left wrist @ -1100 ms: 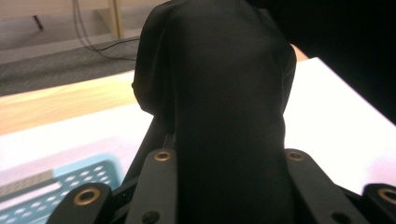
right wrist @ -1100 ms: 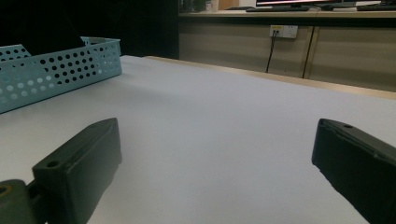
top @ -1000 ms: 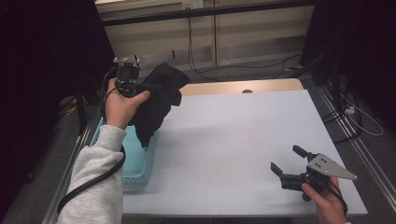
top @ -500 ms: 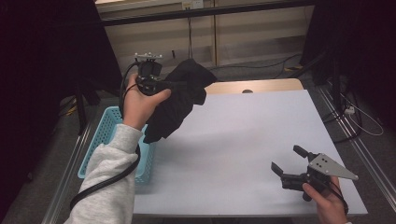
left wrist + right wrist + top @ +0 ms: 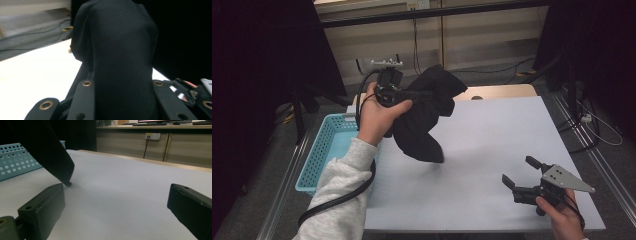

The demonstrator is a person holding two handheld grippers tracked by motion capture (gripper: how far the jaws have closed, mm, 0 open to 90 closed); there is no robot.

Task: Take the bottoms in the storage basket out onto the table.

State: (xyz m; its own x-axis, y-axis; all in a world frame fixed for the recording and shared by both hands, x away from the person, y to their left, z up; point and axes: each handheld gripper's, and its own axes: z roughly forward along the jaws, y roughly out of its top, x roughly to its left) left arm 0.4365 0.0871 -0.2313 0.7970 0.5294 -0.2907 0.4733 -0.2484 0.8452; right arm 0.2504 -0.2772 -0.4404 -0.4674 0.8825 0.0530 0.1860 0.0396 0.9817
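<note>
Clamped in the left hand-held gripper (image 5: 412,95), the limp black cloth garment (image 5: 427,115) hung clear of the perforated light-blue plastic basket (image 5: 324,150) at nine o'clock, its tip near the white table (image 5: 492,140), apparently not yet laid down, while the right hand-held gripper (image 5: 518,172) waited with jaws apart at five o'clock.

Matt black cloth (image 5: 427,117); perforated blue plastic basket (image 5: 324,150); smooth white table (image 5: 492,150).

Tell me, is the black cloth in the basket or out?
Out: the left gripper holds the black cloth above the table, beside the blue basket.
</note>
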